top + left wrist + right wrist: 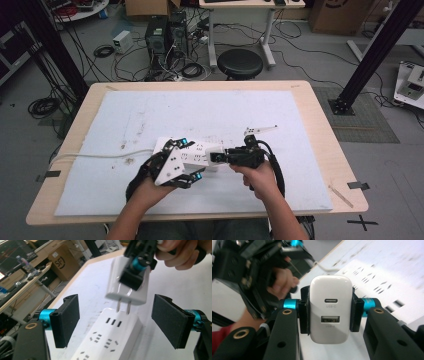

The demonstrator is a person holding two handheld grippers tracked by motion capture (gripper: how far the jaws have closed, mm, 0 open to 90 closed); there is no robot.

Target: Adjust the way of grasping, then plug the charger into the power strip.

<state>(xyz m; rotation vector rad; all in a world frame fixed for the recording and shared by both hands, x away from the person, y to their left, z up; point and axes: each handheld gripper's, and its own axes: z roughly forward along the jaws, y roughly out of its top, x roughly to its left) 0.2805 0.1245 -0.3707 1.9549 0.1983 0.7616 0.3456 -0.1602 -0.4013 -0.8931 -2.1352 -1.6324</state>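
Observation:
A white power strip (197, 150) lies on the white mat (280, 110), its cord (100, 156) trailing left. My left gripper (192, 159) stands open, one jaw on each side of the strip, not touching it. In the left gripper view the strip (110, 337) runs between the black pads (66, 320). My right gripper (219, 156) is shut on a white USB charger (330, 308). The charger (127, 282) hangs tilted, its two prongs just above the strip's end socket. Its USB ports face the right gripper view's camera, and the strip (382, 282) lies blurred behind it.
A small white plastic piece (260, 130) lies on the mat behind my right hand. The mat covers most of the wooden table (325, 145). A black stool (240, 62) and tangled cables stand on the floor beyond the far edge.

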